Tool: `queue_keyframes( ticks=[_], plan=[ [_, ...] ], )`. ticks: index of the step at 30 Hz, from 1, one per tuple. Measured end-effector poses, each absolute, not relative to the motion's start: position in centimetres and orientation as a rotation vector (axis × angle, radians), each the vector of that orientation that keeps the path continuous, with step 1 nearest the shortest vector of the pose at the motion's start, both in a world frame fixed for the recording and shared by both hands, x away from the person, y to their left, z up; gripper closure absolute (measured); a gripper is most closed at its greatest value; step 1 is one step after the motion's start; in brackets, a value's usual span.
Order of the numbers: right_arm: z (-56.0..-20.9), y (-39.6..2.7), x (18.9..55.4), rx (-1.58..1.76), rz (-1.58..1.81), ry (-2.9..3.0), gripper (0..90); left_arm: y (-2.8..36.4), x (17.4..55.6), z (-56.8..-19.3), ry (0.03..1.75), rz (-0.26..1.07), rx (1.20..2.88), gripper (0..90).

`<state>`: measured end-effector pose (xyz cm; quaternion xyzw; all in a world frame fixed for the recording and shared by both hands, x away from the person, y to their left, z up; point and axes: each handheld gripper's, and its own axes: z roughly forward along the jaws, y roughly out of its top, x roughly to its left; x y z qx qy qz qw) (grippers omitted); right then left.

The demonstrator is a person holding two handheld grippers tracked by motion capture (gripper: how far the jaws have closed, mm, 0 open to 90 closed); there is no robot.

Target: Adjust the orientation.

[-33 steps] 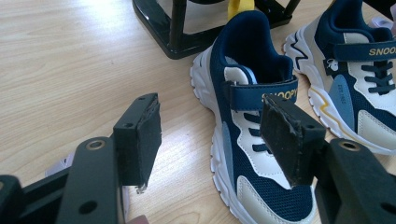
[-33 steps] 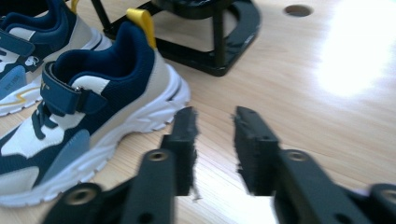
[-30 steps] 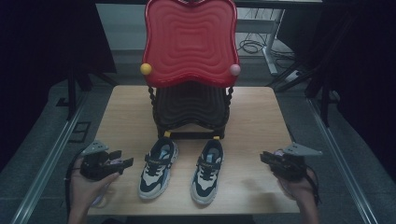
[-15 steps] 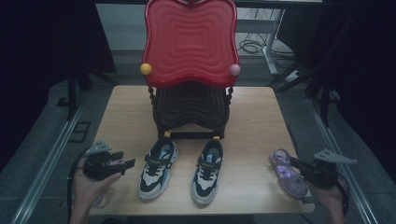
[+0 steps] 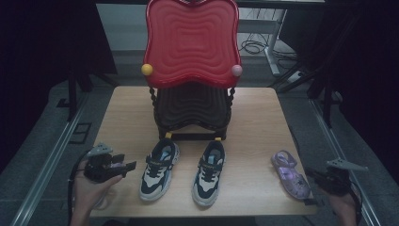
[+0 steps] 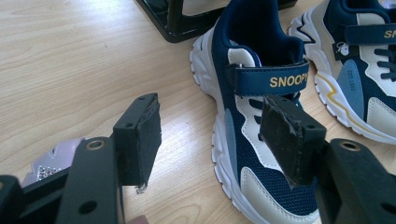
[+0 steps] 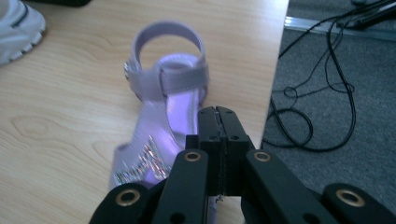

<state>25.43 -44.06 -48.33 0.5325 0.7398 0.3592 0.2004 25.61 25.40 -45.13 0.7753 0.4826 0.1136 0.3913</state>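
Observation:
A pair of navy and white sneakers stands side by side in front of the rack, the left one (image 5: 160, 168) and the right one (image 5: 209, 172). My left gripper (image 5: 127, 165) hovers just left of the left sneaker (image 6: 254, 116). In the left gripper view it (image 6: 215, 121) is open, with nothing between its pads. A purple sandal (image 5: 291, 175) lies near the table's front right corner. My right gripper (image 5: 311, 175) is just right of it, at the table's edge. In the right gripper view the jaws (image 7: 218, 115) are shut and empty over the sandal (image 7: 168, 112).
A red wavy chair-shaped piece (image 5: 192, 42) stands on a black rack (image 5: 192, 113) at the middle back of the wooden table (image 5: 127, 113). A second pale purple sandal (image 6: 49, 163) peeks out below my left gripper. Cables (image 7: 317, 93) lie on the floor to the right.
My right gripper has moved right and back to the table's edge, and the purple sandal now lies in plain sight on the table. The left gripper has barely moved.

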Motion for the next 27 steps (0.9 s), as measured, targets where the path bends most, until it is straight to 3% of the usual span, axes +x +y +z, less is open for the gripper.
queue_keyframes(
  ticks=[27],
  plan=[
    [-49.5,-44.1,24.4,1.525,0.931,2.184,89.8,25.4,25.5,-45.2,1.225,0.277,1.969,38.6]
  ],
)
